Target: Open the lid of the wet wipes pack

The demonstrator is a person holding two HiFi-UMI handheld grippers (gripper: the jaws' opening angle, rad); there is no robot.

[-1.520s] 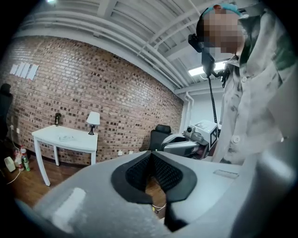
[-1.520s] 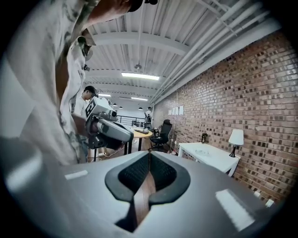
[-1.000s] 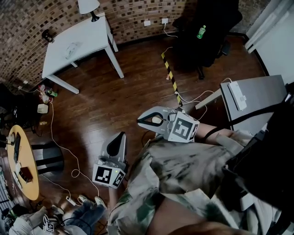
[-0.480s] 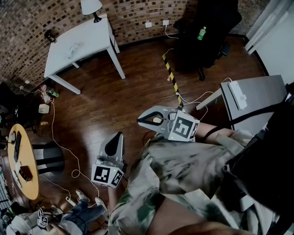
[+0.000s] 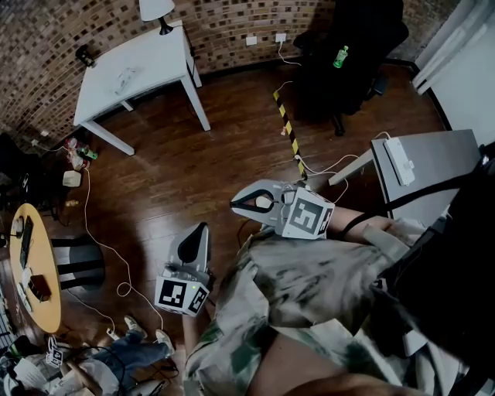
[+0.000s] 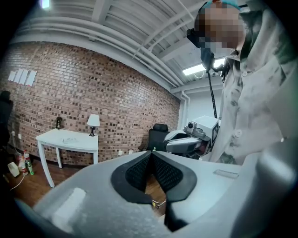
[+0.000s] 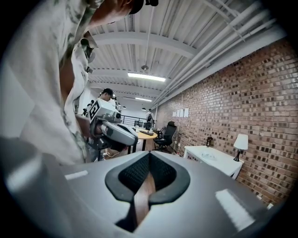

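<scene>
Both grippers hang in mid-air over the dark wooden floor, close to my body. My left gripper (image 5: 203,227) points away from me, shut with nothing between its jaws; in its own view the pads (image 6: 139,169) meet at the tip. My right gripper (image 5: 233,205) points left, also shut and empty (image 7: 149,157). Far off on the white table (image 5: 155,54) lies a small pale flat object (image 5: 124,77), too small to tell what it is. It also shows faintly in both gripper views (image 6: 70,139) (image 7: 208,155).
A lamp (image 5: 155,9) stands on the white table's far end. A black chair (image 5: 348,54) holds a green bottle (image 5: 340,56). A grey desk (image 5: 433,166) is at the right and a round yellow table (image 5: 39,271) at the left. Cables and striped tape (image 5: 288,128) cross the floor. Another person (image 5: 116,360) crouches at bottom left.
The person at bottom left has shifted further left. Both grippers stay where they were, shut.
</scene>
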